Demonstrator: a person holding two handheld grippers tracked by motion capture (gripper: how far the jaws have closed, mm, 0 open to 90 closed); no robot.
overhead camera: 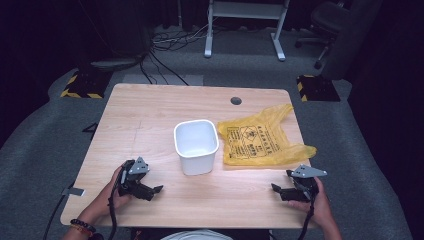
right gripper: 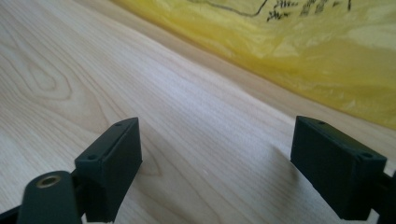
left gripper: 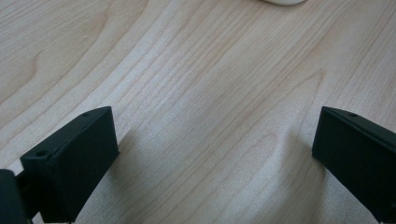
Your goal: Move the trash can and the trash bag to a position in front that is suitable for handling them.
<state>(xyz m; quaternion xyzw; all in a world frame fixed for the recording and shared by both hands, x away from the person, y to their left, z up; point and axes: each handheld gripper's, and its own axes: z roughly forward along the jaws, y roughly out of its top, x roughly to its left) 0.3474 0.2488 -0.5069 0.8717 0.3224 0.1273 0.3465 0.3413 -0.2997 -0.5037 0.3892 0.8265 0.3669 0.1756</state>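
A dark room with grey carpet surrounds the pale wooden bench (overhead camera: 150,120); beyond its far edge the floor holds tangled cables, the white legs of a frame and an office chair, all cut off by the top of the high view or lost in shadow.

Near the bench's near-left corner the left tongs (overhead camera: 155,192) rest in a hand (overhead camera: 107,197), whose forearm leaves the high view at the bottom. In the left gripper view the jaws stand wide apart over bare wood grain, with nothing between them, and a sliver of white rim at the top edge is cut off.

At the middle of the bench stands the white rectangular plastic tub (overhead camera: 196,146), upright and open-topped; its inside looks bare, though the near wall hides part of the bottom.

Just right of it, apart from it, lies the flat yellow plastic bag with black printing (overhead camera: 260,140), reaching toward the right edge; the print is too small to read.

Near the near-right corner the right tongs (overhead camera: 276,190) sit in the other hand (overhead camera: 312,202). In the right gripper view the jaws gape, holding nothing, with the bag (right gripper: 299,51) beyond them, its lettering cut off at the top.
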